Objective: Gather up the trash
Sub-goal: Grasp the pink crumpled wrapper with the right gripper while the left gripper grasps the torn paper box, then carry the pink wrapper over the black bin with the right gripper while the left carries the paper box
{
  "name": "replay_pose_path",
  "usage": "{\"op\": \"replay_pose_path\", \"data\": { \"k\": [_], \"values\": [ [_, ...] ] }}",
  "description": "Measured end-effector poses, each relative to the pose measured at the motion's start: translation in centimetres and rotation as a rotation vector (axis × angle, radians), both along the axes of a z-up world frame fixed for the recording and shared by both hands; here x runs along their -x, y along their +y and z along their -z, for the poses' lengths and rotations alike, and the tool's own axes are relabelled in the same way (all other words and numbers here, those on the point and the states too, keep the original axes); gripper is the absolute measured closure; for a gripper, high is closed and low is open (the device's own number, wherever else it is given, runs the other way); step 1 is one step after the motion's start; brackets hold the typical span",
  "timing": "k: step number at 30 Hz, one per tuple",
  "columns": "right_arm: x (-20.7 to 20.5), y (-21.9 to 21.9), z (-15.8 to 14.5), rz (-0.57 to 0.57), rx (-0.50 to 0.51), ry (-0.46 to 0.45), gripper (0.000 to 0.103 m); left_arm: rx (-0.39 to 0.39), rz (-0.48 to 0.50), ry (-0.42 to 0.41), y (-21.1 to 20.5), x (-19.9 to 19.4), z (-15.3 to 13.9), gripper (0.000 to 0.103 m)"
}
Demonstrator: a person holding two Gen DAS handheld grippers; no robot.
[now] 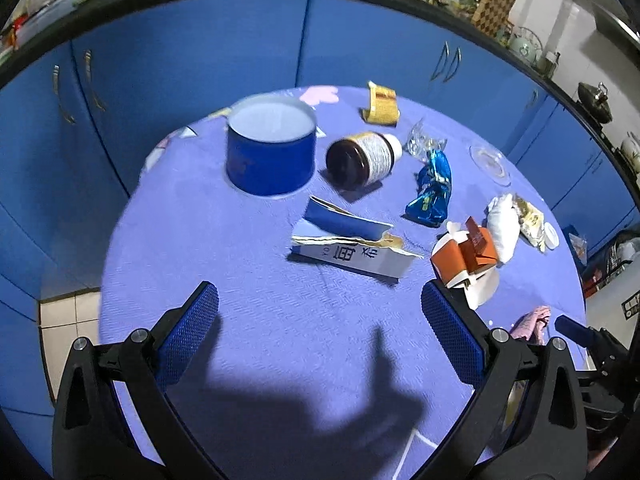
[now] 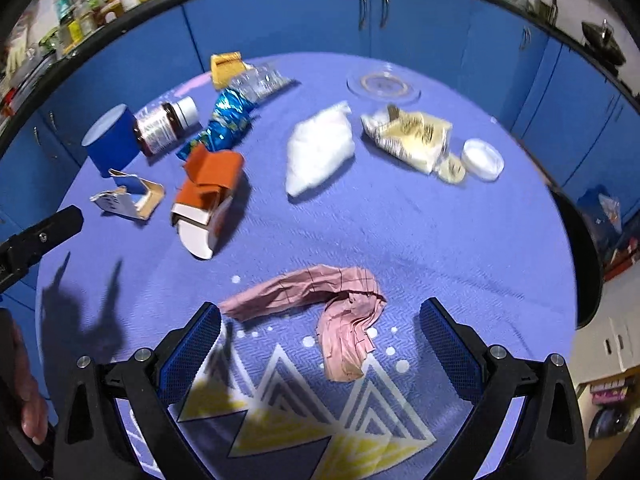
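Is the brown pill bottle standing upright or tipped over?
Tipped over. The brown pill bottle lies on its side on the tablecloth, its dark base facing the left wrist camera, white cap pointing away.

Home kitchen: blue cabinets (image 1: 192, 60) with handles, cluttered counter (image 2: 100, 4) of bottles, wok (image 1: 596, 100), tiled floor (image 1: 68, 316).

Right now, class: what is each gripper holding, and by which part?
Nothing is held. The left gripper and the right gripper are both open above the table; the pink crumpled paper lies ungripped.
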State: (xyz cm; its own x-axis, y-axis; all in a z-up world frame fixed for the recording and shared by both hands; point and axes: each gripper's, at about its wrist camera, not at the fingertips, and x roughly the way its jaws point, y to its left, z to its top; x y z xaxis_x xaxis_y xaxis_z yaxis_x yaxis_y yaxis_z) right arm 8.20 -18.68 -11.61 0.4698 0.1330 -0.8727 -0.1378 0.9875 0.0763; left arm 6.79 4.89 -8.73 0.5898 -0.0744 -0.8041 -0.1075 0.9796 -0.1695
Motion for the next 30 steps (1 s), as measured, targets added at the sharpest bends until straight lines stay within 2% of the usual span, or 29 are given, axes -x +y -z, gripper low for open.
{"op": "replay_pose_path", "data": {
  "k": [2, 7, 10, 15, 19, 21, 22, 24, 25, 26, 27, 28, 29, 30],
  "values": [
    [-0.4, -0.2, 0.6, 0.007, -0.013, 0.026, 0.006, -0.01, 0.02, 0.022, -0.6, -0.8, 0.7, 0.003],
    [-0.8, -0.1, 1.0, -0.006, 0.032, 0.007, 0.006, -0.063, 0.038, 0.063, -1.6, -3.2, 2.1, 0.003],
    [-0.8, 0.0, 1.1, -0.015, 0.044, -0.009, 0.006, -0.067, 0.051, 0.087, -1.7, -4.1, 2.7, 0.003],
    [-1.3, -0.3, 1.2, -0.022, 0.041, -0.028, 0.006, -0.12, 0.072, 0.089, -2.4, -4.7, 3.1, 0.003],
    [-1.7, -0.2, 1.4, -0.03, 0.041, -0.041, 0.006, -0.132, 0.084, 0.085, -2.6, -4.5, 3.1, 0.003],
    [-1.7, -0.2, 1.3, -0.032, 0.04, -0.048, 0.01, -0.126, 0.08, 0.079, -2.6, -4.6, 3.0, 0.003],
    [-1.8, -0.2, 1.3, -0.034, 0.04, -0.053, 0.013, -0.122, 0.079, 0.077, -2.6, -4.5, 3.0, 0.004],
    [-1.9, 0.1, 1.0, -0.044, 0.037, -0.072, 0.037, -0.113, 0.072, 0.063, -2.2, -4.2, 2.7, 0.012],
    [-1.9, 0.2, 0.8, -0.049, 0.037, -0.076, 0.045, -0.114, 0.069, 0.056, -2.2, -4.1, 2.6, 0.02],
    [-1.8, 0.2, 0.6, -0.055, 0.035, -0.081, 0.062, -0.114, 0.071, 0.05, -2.0, -3.9, 2.3, 0.02],
    [-1.9, 0.4, 0.5, -0.067, 0.034, -0.081, 0.072, -0.106, 0.074, 0.044, -2.3, -4.0, 2.2, 0.02],
    [-1.7, 0.4, 0.5, -0.075, 0.032, -0.083, 0.079, -0.098, 0.074, 0.036, -2.3, -3.9, 2.0, 0.02],
    [-1.7, 0.5, 0.5, -0.084, 0.034, -0.085, 0.091, -0.094, 0.073, 0.023, -2.2, -3.7, 1.8, 0.02],
    [-1.7, 0.7, 0.5, -0.094, 0.035, -0.085, 0.094, -0.095, 0.072, 0.014, -2.2, -3.5, 1.5, 0.02]
  ]
}}
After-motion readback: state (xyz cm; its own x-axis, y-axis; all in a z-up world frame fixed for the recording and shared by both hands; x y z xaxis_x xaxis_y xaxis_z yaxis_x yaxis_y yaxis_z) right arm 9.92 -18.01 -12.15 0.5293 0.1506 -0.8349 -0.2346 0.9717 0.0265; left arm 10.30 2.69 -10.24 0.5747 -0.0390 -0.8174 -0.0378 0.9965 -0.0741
